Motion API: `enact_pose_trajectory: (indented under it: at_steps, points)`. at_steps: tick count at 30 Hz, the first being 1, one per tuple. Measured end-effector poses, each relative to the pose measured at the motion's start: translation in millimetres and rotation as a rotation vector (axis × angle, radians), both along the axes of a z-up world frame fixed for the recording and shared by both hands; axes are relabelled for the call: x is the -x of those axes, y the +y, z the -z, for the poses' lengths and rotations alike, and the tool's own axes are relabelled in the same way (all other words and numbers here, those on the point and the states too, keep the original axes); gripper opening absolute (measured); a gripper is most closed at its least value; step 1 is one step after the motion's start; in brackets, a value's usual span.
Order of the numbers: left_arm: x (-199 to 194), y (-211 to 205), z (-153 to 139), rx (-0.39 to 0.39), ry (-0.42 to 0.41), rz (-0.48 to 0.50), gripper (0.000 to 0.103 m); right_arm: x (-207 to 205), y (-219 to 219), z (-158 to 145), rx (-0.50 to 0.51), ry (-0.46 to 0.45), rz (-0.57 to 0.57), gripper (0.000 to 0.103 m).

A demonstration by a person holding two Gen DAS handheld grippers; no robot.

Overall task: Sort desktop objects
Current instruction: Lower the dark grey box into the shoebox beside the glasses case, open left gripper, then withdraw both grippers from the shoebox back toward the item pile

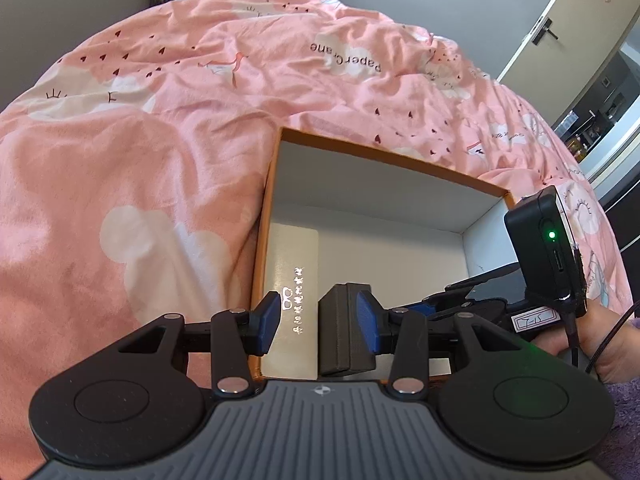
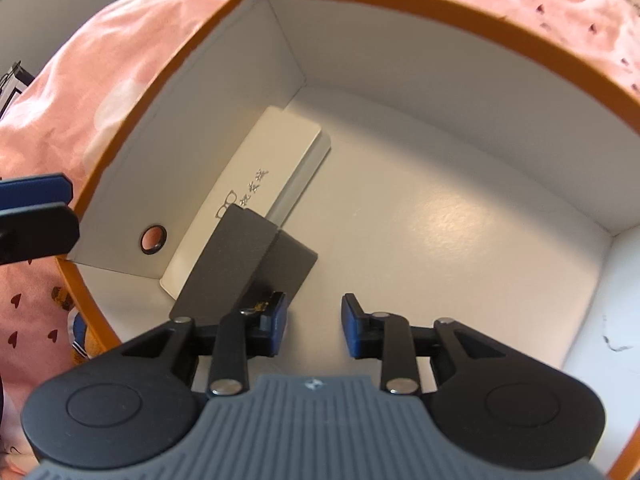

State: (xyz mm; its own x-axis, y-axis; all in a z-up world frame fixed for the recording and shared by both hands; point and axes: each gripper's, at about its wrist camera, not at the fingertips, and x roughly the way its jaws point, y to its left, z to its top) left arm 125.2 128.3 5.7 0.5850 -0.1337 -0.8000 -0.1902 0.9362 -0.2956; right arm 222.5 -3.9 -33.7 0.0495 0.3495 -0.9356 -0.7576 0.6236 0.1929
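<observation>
A: What is the left tool (image 1: 322, 318) doing?

B: It hangs over the near left corner of the orange-rimmed cardboard box with white inner walls (image 1: 386, 194), its blue pads spread wide with nothing between them. Seen from the left wrist, one pad lies over the rim and the other appears in front of the small dark grey rectangular box (image 1: 340, 332).

A: Is it touching that dark box?

B: I cannot tell; the pad overlaps it in the view, but contact is not clear.

A: And the right tool (image 2: 314, 326)?

B: Inside the same orange-rimmed box (image 2: 440, 16), low above the white floor. Its fingers stand moderately apart and hold nothing. The dark grey box (image 2: 244, 256) sits just to the left of its left pad.

A: Where exactly do the task's things lie?

B: The flat white rectangular case printed with a silver glasses logo (image 2: 256, 184) lies on the box floor along the left wall. The dark grey box rests on the near end of that case, tilted, with one edge down toward the floor.

A: Anything else about the container?

B: A round black-ringed hole (image 2: 152, 239) in its left wall. The box stands on a bed covered by a pink quilt with white clouds and small red hearts (image 1: 120, 160).

A: Is the right tool visible from the left?

B: Yes, at the right edge, with a black module showing a green light (image 1: 544, 248).
</observation>
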Motion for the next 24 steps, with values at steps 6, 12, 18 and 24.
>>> enact_pose_trajectory:
  at_steps: [6,12,18,24]
  points:
    - [20.1,-15.6,-18.4,-0.093,-0.105,0.001,0.048,21.8,-33.1,-36.0,-0.084,-0.195,0.008,0.033]
    - [42.7,-38.2,-30.2,-0.158,-0.190,0.065,0.048,47.3,-87.8,-73.9,-0.310,-0.345,0.125,0.039]
    - [58.4,-58.5,-23.9,-0.047,-0.154,0.193,0.048,82.8,-129.4,-87.0,-0.365,-0.469,0.209,0.045]
    - [80.0,-86.4,-3.5,-0.069,-0.034,0.320,0.048,116.0,-157.7,-70.1,-0.320,-0.326,0.260,0.045]
